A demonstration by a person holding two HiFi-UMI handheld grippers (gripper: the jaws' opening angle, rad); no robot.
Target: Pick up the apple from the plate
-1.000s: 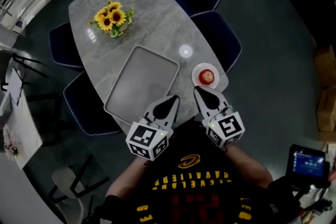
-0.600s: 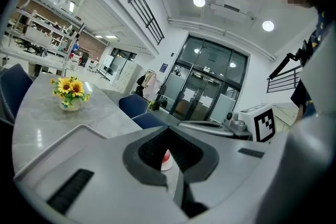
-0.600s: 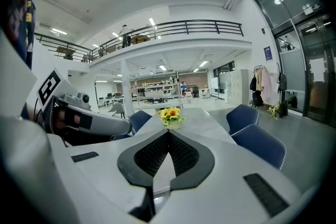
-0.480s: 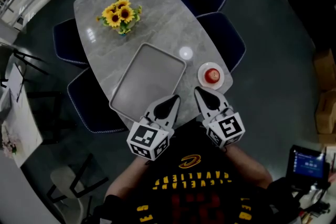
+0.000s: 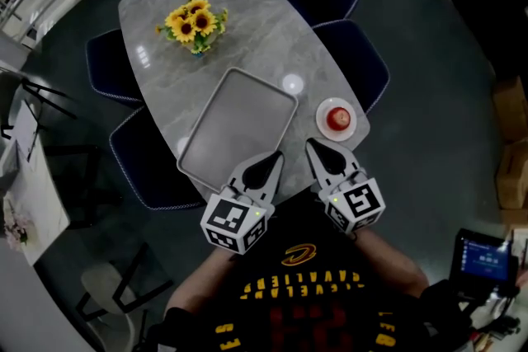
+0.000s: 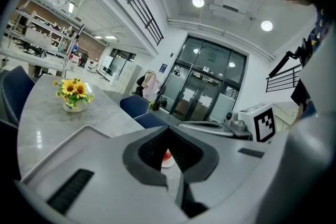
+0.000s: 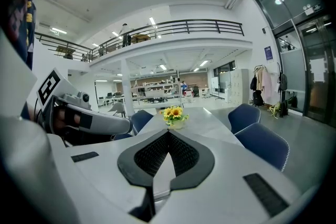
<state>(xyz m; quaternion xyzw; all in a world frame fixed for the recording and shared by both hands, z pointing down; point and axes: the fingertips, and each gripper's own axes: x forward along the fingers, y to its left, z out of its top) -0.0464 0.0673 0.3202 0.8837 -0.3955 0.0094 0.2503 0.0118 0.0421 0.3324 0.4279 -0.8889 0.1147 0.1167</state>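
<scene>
Currently left hand-held gripper [image 5: 275,153] and right hand-held gripper [image 5: 311,142] are both closed together, empty, near the apple [image 5: 337,119] on its plate [image 5: 321,111]; shirt [image 5: 289,297] reads "CAVALIERS" upside down.

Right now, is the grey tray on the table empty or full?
Empty. In the head view the tray shows only its bare grey floor, nothing on it.

Table [image 5: 247,29], tray [image 5: 239,128], plate [image 5: 322,112], apple [image 5: 337,120] drifted right in head view against left tool [image 5: 273,154], right tool [image 5: 313,143].
</scene>
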